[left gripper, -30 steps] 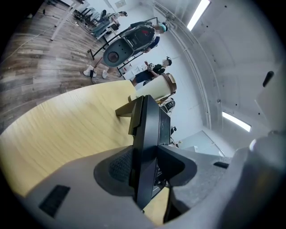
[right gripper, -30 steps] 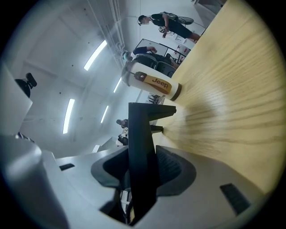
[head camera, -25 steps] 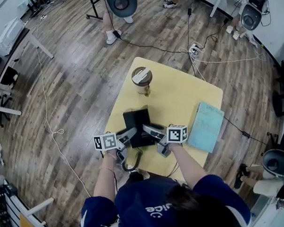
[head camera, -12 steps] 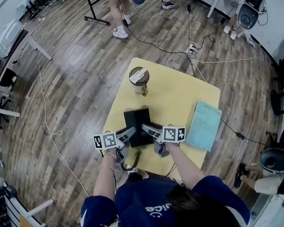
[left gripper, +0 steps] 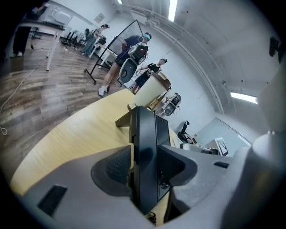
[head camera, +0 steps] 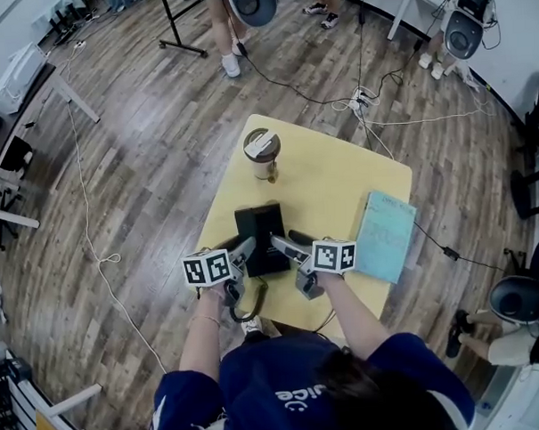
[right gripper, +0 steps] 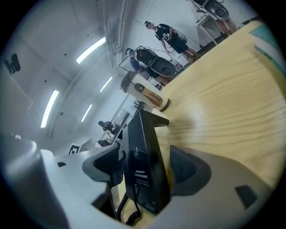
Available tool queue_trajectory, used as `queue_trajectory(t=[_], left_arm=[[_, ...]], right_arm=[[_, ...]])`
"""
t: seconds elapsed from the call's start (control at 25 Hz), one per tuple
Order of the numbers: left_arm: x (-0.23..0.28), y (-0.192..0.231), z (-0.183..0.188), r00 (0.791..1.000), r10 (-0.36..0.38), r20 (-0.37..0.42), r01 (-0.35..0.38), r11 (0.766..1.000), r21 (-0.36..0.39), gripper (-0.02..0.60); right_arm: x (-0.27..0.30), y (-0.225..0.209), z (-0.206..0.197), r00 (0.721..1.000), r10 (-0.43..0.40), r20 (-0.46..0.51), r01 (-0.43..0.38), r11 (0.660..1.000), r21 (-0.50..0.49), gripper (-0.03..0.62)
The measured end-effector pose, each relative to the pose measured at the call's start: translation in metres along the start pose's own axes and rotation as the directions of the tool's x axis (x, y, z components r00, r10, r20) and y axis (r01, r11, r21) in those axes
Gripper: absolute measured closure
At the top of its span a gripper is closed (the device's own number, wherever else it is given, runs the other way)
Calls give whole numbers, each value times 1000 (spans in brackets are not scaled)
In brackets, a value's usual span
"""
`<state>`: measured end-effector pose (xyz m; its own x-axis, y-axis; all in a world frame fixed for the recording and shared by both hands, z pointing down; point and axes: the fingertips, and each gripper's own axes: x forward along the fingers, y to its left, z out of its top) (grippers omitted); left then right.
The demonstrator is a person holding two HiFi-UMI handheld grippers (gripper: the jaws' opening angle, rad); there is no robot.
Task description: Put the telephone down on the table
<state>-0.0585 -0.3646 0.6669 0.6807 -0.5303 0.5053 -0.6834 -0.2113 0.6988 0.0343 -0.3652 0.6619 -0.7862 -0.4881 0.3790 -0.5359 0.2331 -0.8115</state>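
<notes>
One cup (head camera: pixel 260 152) beyond telephone (head camera: pixel 261 238), notebook (head camera: pixel 384 236) right

- A black, flat plastic telephone (head camera: pixel 260 232) sits on the near half of the square yellow wooden table (head camera: pixel 330 176), toward its left side.
- A tall brown cup with a white lid (head camera: pixel 261 151) stands behind the telephone by the table's far left edge, apart from it.
- A pale blue rectangular notebook (head camera: pixel 385 236) lies along the table's right edge, well right of the telephone.
- The left gripper (head camera: pixel 243 250) is at the telephone's near left, its jaws pressed on either side of it.
- The right gripper (head camera: pixel 280 245) is at the near right. Its jaws are opening with the telephone between them.
- A black coiled cord (head camera: pixel 247 304) hangs over the table's near edge.
</notes>
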Motion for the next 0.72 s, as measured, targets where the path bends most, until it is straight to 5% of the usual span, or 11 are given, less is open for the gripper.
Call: queue_trajectory(t=[0.2,0.4,0.72], left_arm=[[-15,-8,-2,1000,17,-21,-16,999,44,408],[-39,-20,-9,999,37,-7,-36,994,104,408],[-91,-51,-20,983,102,154,-143,948,284,408]], right_arm=[[-22,-1,14,987,-123,105,132,988,-84,240],[-43,21,14,974,-157,163,180,974,-139,240],[-82,51,-17,955,-189,227,239,947,-217,240]])
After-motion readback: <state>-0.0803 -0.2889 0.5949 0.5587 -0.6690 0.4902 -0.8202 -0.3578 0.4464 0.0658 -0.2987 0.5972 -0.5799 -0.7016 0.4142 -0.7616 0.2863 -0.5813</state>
